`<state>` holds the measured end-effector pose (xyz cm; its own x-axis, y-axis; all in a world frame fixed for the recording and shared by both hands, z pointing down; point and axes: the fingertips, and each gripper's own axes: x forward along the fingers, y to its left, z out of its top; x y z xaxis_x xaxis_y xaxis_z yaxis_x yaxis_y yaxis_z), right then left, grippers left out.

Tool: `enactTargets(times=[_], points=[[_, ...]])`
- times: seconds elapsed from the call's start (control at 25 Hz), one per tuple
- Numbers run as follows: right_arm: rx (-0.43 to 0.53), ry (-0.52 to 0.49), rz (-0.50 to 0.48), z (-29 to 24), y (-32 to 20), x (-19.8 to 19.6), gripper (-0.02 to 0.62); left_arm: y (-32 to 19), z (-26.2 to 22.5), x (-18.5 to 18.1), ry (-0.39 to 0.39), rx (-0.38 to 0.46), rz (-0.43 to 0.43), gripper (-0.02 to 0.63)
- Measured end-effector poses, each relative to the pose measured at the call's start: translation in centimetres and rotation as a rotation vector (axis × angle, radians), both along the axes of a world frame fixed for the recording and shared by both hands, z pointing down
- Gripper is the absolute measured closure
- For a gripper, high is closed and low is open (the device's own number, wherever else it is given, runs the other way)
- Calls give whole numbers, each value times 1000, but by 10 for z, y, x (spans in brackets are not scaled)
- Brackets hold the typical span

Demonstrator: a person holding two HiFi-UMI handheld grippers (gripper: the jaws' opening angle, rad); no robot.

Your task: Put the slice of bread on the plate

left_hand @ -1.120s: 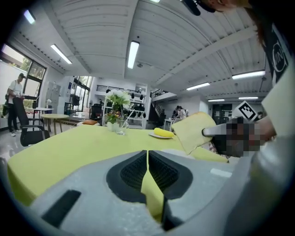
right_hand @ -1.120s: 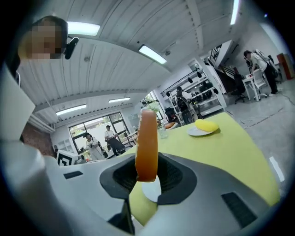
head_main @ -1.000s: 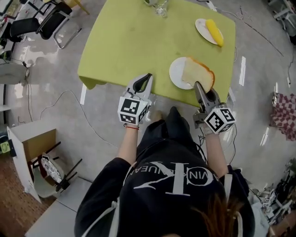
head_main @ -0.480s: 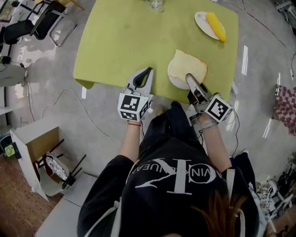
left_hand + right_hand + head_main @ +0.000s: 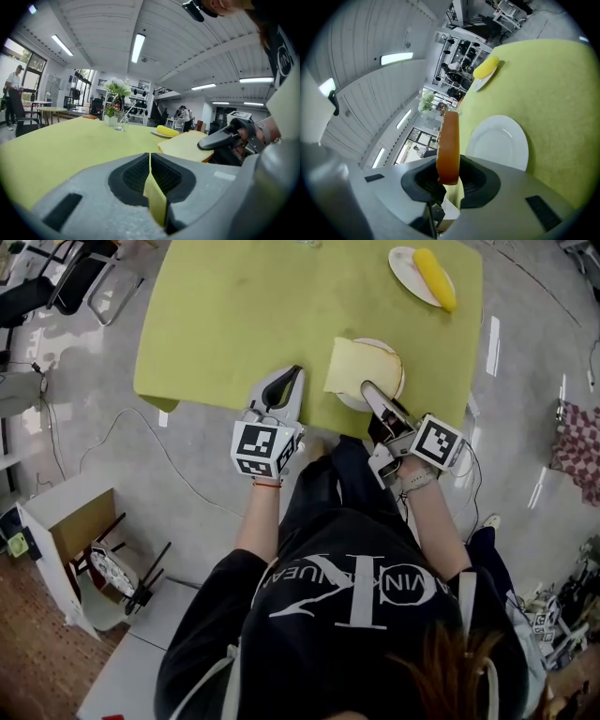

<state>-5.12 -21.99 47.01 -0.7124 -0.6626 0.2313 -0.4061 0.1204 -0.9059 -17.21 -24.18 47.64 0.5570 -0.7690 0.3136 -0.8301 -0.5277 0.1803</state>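
The slice of bread (image 5: 354,366) hangs over the left part of a white plate (image 5: 395,371) near the front edge of the green table (image 5: 244,315). My right gripper (image 5: 367,390) is shut on the slice's near edge. In the right gripper view the bread (image 5: 449,140) stands edge-on between the jaws, brown crust toward the camera, with the bare plate (image 5: 501,140) just to its right. My left gripper (image 5: 286,382) rests at the table's front edge, left of the plate, shut and empty. From the left gripper view the bread (image 5: 185,144) shows at right.
A second plate with a long yellow food item (image 5: 433,277) sits at the table's far right corner. A glass vase with flowers (image 5: 117,117) stands at the far edge. Chairs (image 5: 56,287) and cables lie on the floor around the table.
My right gripper has rolled and dropped a little, swinging the bread leftward over the plate. The left gripper has kept its place at the table edge.
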Motion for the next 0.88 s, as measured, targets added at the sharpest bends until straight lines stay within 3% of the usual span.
enactTargets(times=[0.32, 0.48, 0.68, 0.88], points=[[-103, 10, 31, 19, 1, 10, 497, -1, 8, 3, 26, -21, -11, 588], [-97, 65, -18, 21, 2, 10, 480, -2, 7, 7, 30, -20, -5, 588], [-45, 191, -174, 25, 14, -2, 340, 0, 7, 8, 47, -24, -1, 588], [37, 427, -454, 34, 30, -9, 311, 2, 6, 6, 58, -27, -11, 588]])
